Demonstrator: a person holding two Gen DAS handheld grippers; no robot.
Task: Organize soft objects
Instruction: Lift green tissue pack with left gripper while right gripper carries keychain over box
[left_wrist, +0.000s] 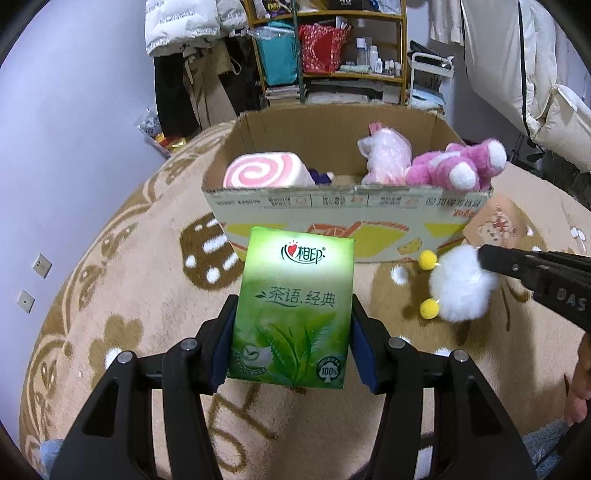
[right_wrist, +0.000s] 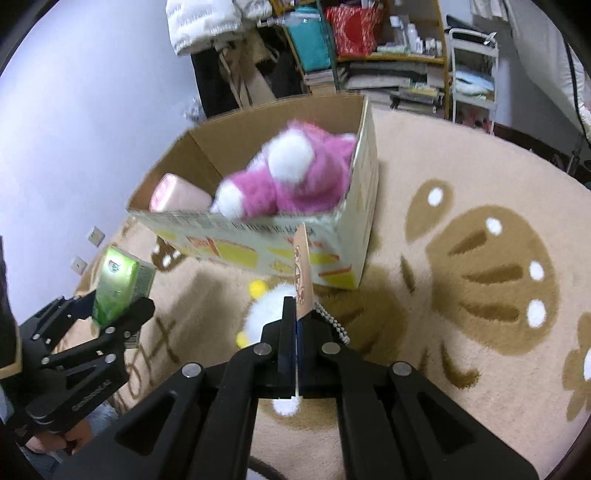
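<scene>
**Two soft loads held near the box**

The green tissue pack (left_wrist: 291, 310) is light and squashy; the left gripper (left_wrist: 293, 325) clamps its lower sides, just short of the cardboard box (left_wrist: 332, 206). To the right, the white pompom toy (left_wrist: 460, 288) hangs from its card tag (right_wrist: 303, 273), pinched in the right gripper (right_wrist: 296, 321). I judge the tag hold weak and apt to swing. A pink plush (left_wrist: 458, 164) sits in the box.

Dim room, fisheye warp, glare, blur
</scene>
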